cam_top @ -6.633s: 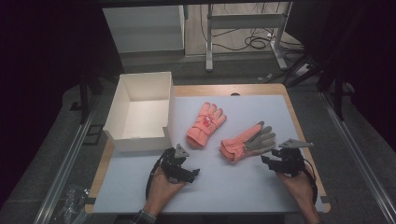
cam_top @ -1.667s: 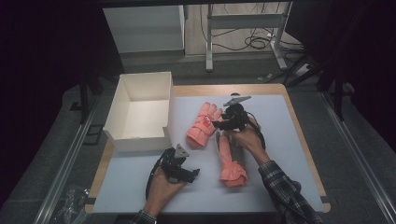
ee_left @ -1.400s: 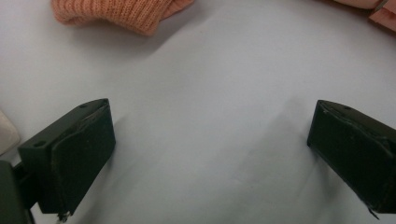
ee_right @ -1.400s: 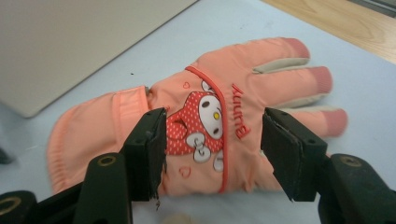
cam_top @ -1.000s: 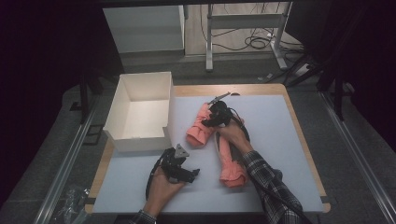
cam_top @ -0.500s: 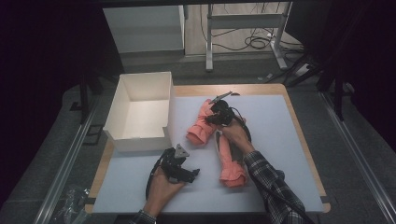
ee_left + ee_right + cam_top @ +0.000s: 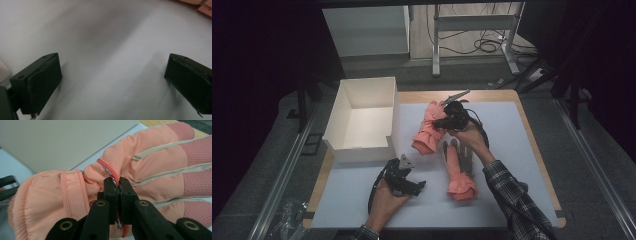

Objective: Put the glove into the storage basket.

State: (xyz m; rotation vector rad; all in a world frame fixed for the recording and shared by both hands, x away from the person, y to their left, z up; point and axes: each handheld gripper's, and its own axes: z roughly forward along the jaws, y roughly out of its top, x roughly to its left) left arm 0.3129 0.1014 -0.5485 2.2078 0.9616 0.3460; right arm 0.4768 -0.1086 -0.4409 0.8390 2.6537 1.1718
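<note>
— Pinching the far glove [image 7: 105,170] now: right gripper [image 7: 119,185] clamped on a fold of fabric at the back of the hand, jaws just snapped together from half open. Lifted off the mat [image 7: 512,125] a little compared with a moment ago, cuff end drooping next to the white box [image 7: 362,120].

— Meaning the pick-up is done?

— Probably; likely headed for the box next. Second glove [image 7: 458,167] lying palm up on the mat nearer the person, not gripped, just under the right wrist.

— And the left gripper [image 7: 404,180]?

— Resting on the mat at the near edge, unmoved, jaws spread wide with nothing but bare white surface between them.

— Anything unclear?

— Hard to tell how much fabric is caught, or whether the fingertips of the lifted glove touch the mat. Box contents partly hidden behind its near wall.
</note>
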